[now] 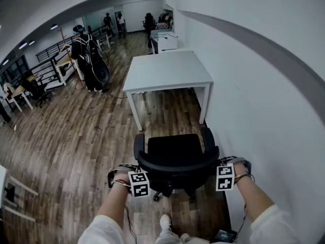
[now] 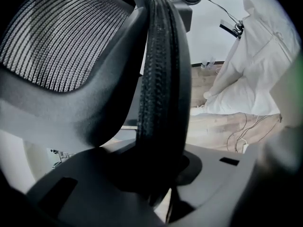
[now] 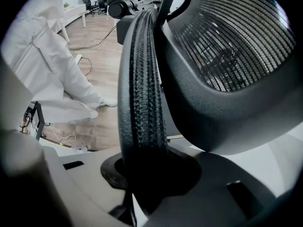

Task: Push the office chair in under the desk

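The black office chair [image 1: 175, 151] stands on the wood floor just in front of me, its seat facing the white desk [image 1: 167, 70] a short way ahead. My left gripper [image 1: 137, 165] is shut on the left edge of the backrest and my right gripper [image 1: 218, 161] on the right edge. In the left gripper view the ribbed backrest rim [image 2: 158, 79] runs down between the grey fingers [image 2: 85, 188] of the left gripper [image 2: 158, 174]. In the right gripper view the same rim [image 3: 142, 79] is pinched in the right gripper [image 3: 147, 174], beside the mesh back [image 3: 227, 46].
A white wall [image 1: 264, 100] runs close along the right of chair and desk. A person in black [image 1: 89, 57] stands at the back left near other desks and chairs. A small device [image 1: 223, 235] lies on the floor by my right foot. A white table corner [image 1: 2, 187] sits at the left.
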